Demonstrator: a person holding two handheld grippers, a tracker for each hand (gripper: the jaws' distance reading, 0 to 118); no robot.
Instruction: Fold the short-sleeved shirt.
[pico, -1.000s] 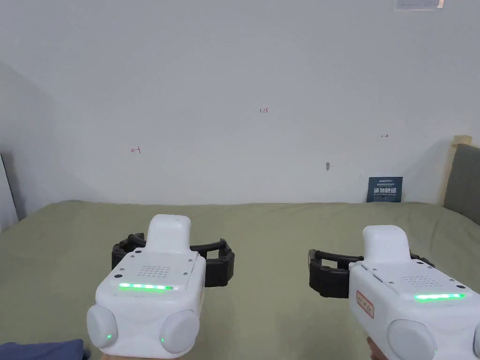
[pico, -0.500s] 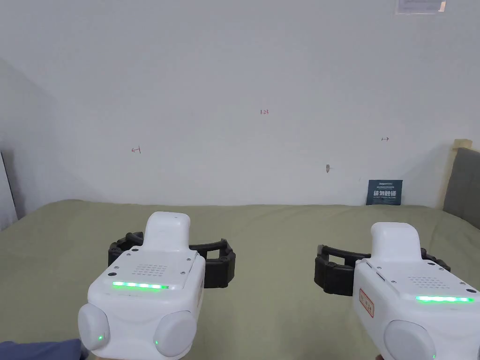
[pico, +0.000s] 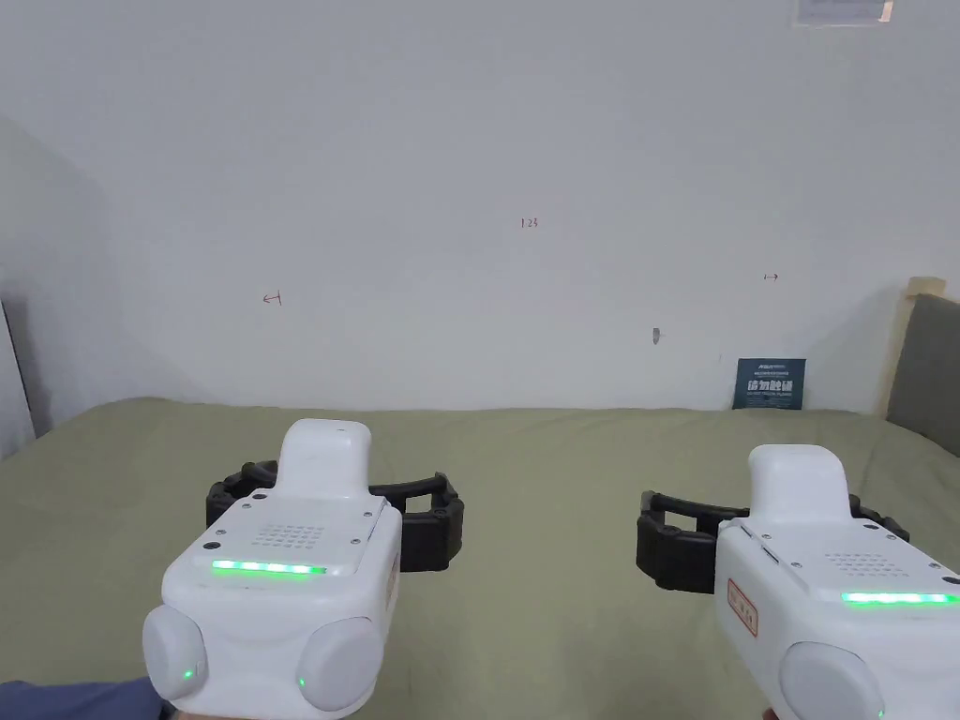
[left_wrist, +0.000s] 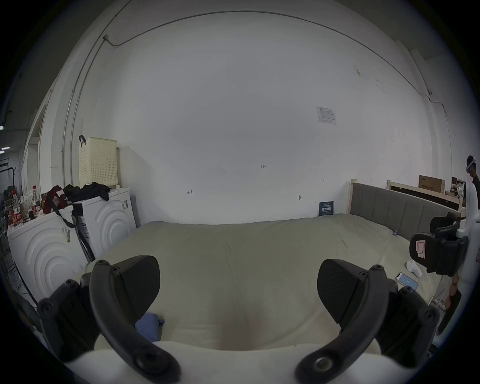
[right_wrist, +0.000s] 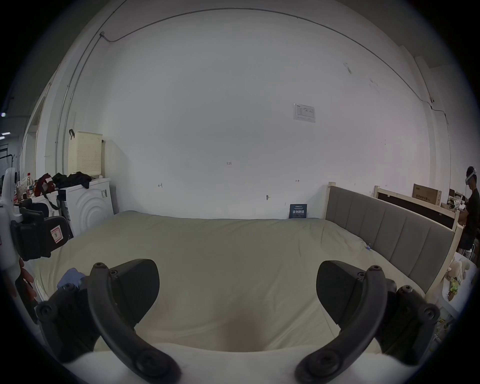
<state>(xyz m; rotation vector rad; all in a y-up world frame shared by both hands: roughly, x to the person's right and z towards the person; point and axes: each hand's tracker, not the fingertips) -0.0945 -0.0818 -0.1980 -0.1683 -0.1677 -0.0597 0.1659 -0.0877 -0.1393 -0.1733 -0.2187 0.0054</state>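
Shirt crumpled beside left gripper

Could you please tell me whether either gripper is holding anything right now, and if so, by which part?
Nothing is held. The left gripper and the right gripper are both open with jaws spread wide, above the olive-green bed sheet.

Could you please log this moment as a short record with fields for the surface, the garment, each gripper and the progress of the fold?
surface: bed with an olive-green sheet, against a white wall
garment: crumpled blue cloth at the near left edge of the bed, probably the shirt
left gripper: open, holding nothing, above the sheet
right gripper: open, holding nothing, above the sheet
fold progress: not begun, cloth untouched
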